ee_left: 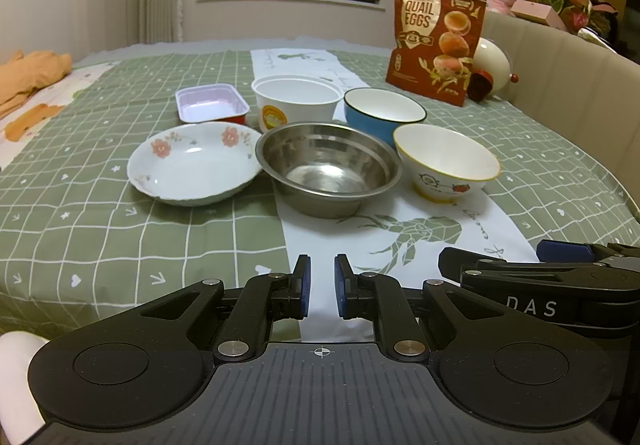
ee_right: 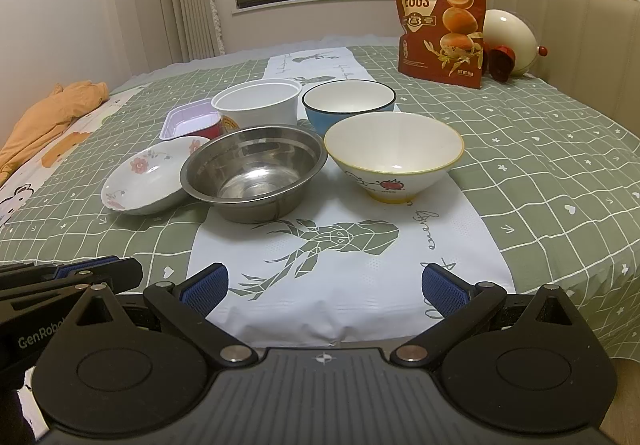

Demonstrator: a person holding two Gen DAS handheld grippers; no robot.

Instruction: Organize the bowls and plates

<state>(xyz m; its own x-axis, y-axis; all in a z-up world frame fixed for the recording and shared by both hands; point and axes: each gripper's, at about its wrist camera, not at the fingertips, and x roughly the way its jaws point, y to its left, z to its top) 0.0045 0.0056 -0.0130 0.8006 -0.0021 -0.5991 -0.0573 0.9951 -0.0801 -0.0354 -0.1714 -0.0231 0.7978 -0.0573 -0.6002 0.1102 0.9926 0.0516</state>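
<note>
A steel bowl (ee_left: 329, 165) (ee_right: 253, 173) sits mid-table. Left of it is a floral plate (ee_left: 194, 165) (ee_right: 146, 175). Right of it is a white bowl with a yellow rim (ee_left: 446, 163) (ee_right: 394, 155). Behind stand a blue bowl (ee_left: 384, 113) (ee_right: 348, 101), a white paper bowl (ee_left: 298, 99) (ee_right: 258, 101) and a small foil tray (ee_left: 212, 107) (ee_right: 188, 121). My left gripper (ee_left: 322, 277) is nearly shut and empty, near the front edge. My right gripper (ee_right: 326, 285) is open and empty; it also shows in the left wrist view (ee_left: 560, 277).
A quail eggs bag (ee_left: 436, 41) (ee_right: 442, 19) stands at the back right, with an egg-shaped lamp (ee_right: 508, 41) beside it. Orange cloth (ee_left: 32, 75) (ee_right: 48, 113) lies at the left. A padded bench back (ee_right: 580, 33) borders the right side.
</note>
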